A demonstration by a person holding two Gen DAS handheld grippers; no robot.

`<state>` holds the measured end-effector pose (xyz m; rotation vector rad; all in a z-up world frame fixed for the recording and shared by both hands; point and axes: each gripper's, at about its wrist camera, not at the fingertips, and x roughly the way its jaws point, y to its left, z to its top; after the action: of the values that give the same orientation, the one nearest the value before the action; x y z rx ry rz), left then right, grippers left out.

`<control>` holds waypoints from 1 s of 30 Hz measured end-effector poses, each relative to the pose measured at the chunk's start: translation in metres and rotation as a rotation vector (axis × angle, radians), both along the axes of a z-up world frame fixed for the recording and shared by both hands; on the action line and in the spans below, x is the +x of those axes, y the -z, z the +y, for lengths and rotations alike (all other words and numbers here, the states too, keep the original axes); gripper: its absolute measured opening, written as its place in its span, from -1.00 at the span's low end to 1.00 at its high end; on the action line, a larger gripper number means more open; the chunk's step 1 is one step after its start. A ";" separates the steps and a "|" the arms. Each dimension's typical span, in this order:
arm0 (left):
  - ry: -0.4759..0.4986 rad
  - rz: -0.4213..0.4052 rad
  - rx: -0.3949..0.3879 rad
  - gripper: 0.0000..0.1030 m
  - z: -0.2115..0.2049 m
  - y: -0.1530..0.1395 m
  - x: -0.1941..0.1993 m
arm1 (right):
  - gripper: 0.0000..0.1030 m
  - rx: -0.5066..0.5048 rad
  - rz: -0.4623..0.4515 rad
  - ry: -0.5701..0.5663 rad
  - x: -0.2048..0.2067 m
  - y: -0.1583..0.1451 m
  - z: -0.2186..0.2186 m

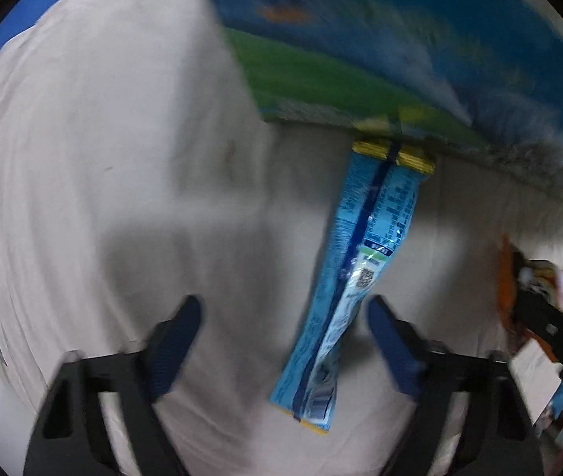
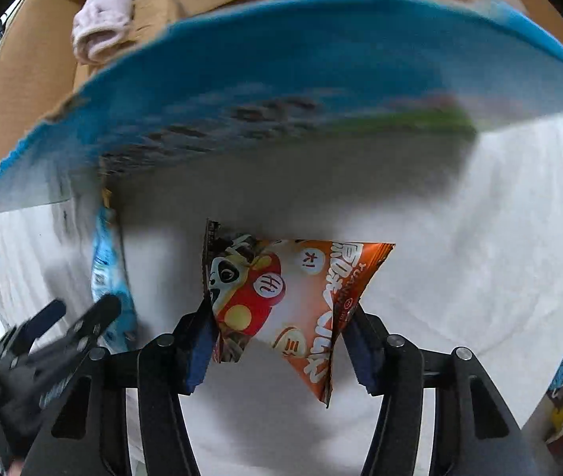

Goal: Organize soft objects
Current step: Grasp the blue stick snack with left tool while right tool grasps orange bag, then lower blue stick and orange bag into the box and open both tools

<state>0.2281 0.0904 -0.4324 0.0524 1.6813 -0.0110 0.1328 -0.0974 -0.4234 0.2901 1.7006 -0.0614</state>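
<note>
The left claw [image 1: 283, 341] stands wide, its two blue ribbed pads [image 1: 176, 347] well apart and closed on nothing. A long, narrow blue sachet [image 1: 355, 277] of glossy crinkled film, with yellow crimped ends and a dark seam down its middle, lies lengthwise on the white cloth [image 1: 123, 158]. Its near end sits between the claw's fingers, closer to the right pad and not clearly touching it. Its far end reaches the lower edge of a large blue and green printed carton flap [image 1: 360, 51], which is blurred.

The cloth is soft and matte, with faint creases and a small brownish mark, and it covers the bench. At the right edge of the left wrist view the other claw shows with an orange packet.

The right claw [image 2: 277, 337] is closed on an orange snack packet [image 2: 281, 301], a puffed, shiny foil pouch, roughly triangular from this angle, printed with a panda and white round badges. The blue pads [image 2: 200, 349] press its two sides, so the packet stands up from the cloth between the fingers.

Beyond it the carton flap overhangs with a ragged torn edge. Behind that is a brown corrugated cardboard box [image 2: 23, 79] holding a crumpled pale pink sock [image 2: 103, 23] and other packages.
</note>
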 end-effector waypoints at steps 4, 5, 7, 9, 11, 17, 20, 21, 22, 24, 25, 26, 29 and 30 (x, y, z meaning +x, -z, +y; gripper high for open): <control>0.036 -0.001 -0.014 -0.14 -0.016 0.002 0.001 | 0.16 -0.002 0.002 0.002 -0.010 -0.001 -0.006; 0.039 0.002 -0.028 -0.37 -0.020 0.002 0.000 | 0.16 -0.001 0.002 0.002 -0.012 -0.001 -0.003; 0.049 -0.006 -0.020 -0.57 -0.026 0.000 -0.004 | 0.14 0.001 0.001 -0.005 -0.013 -0.001 -0.004; 0.044 -0.011 -0.030 -0.65 -0.028 -0.002 -0.009 | 0.14 0.010 0.000 -0.008 -0.019 0.000 0.003; 0.021 0.000 -0.057 -0.70 -0.027 -0.004 -0.020 | 0.12 0.017 -0.004 -0.019 -0.025 -0.003 0.007; -0.006 -0.030 -0.106 -0.75 -0.027 -0.024 -0.058 | 0.06 0.040 -0.021 -0.053 -0.056 -0.012 0.023; -0.017 -0.052 -0.134 -0.76 -0.023 -0.040 -0.075 | 0.05 0.053 -0.030 -0.067 -0.064 -0.019 0.018; -0.020 -0.057 -0.144 -0.76 -0.023 -0.046 -0.080 | 0.04 0.058 -0.036 -0.074 -0.068 -0.024 0.018; -0.029 -0.067 -0.157 -0.76 -0.023 -0.052 -0.084 | 0.04 0.062 -0.042 -0.078 -0.071 -0.028 0.018; -0.035 -0.085 -0.177 -0.76 -0.026 -0.066 -0.090 | 0.03 0.075 -0.058 -0.086 -0.060 -0.040 0.006; -0.041 -0.102 -0.190 -0.76 -0.027 -0.076 -0.094 | 0.03 0.081 -0.066 -0.088 -0.054 -0.050 -0.002; -0.041 -0.111 -0.201 -0.76 -0.019 -0.077 -0.091 | 0.03 0.088 -0.078 -0.091 -0.056 -0.057 -0.003; -0.041 -0.155 -0.232 -0.76 -0.023 -0.105 -0.091 | 0.02 0.117 -0.112 -0.094 -0.042 -0.082 -0.010; -0.039 -0.174 -0.243 -0.76 -0.026 -0.115 -0.088 | 0.02 0.129 -0.127 -0.095 -0.042 -0.092 -0.010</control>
<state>0.1405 0.0647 -0.3172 -0.1581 1.4962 -0.1768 0.0906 -0.1075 -0.3318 0.3030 1.5918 0.1349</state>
